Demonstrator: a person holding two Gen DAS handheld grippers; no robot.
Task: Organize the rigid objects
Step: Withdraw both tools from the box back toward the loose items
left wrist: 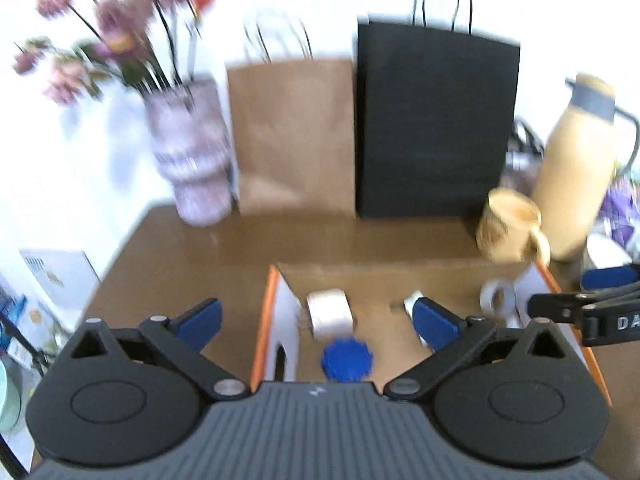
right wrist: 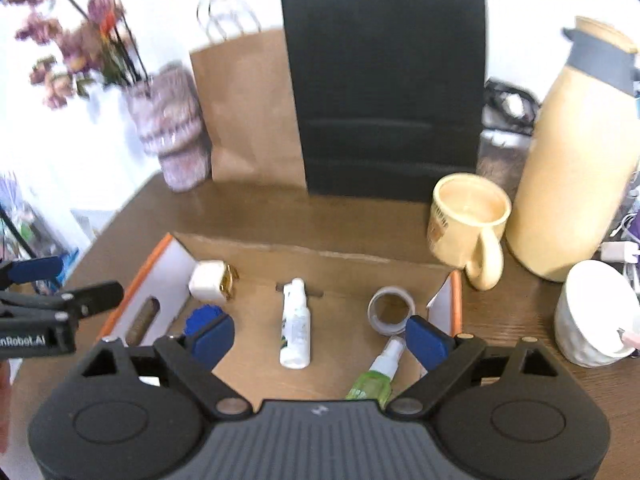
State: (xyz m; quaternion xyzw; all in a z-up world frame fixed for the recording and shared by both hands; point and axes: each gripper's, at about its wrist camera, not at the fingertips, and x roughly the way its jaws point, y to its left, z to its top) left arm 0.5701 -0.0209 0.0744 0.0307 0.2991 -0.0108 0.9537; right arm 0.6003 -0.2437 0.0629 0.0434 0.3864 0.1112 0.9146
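Observation:
A shallow cardboard box with orange-edged flaps (right wrist: 168,276) (left wrist: 280,308) lies on the brown table. In it lie a white charger plug (right wrist: 208,280) (left wrist: 330,314), a blue ridged cap (right wrist: 202,318) (left wrist: 346,358), a white spray bottle (right wrist: 295,324), a green spray bottle (right wrist: 376,376) and a tape roll (right wrist: 391,310) (left wrist: 497,298). My left gripper (left wrist: 316,322) is open and empty above the box's left end. My right gripper (right wrist: 320,338) is open and empty above the box's middle, with the white bottle between its fingers' line of sight.
A cream mug (right wrist: 468,224), a tall cream flask (right wrist: 576,168) and a white cup (right wrist: 596,312) stand right of the box. A black paper bag (right wrist: 384,88), a brown paper bag (right wrist: 248,108) and a flower vase (right wrist: 170,128) stand at the back.

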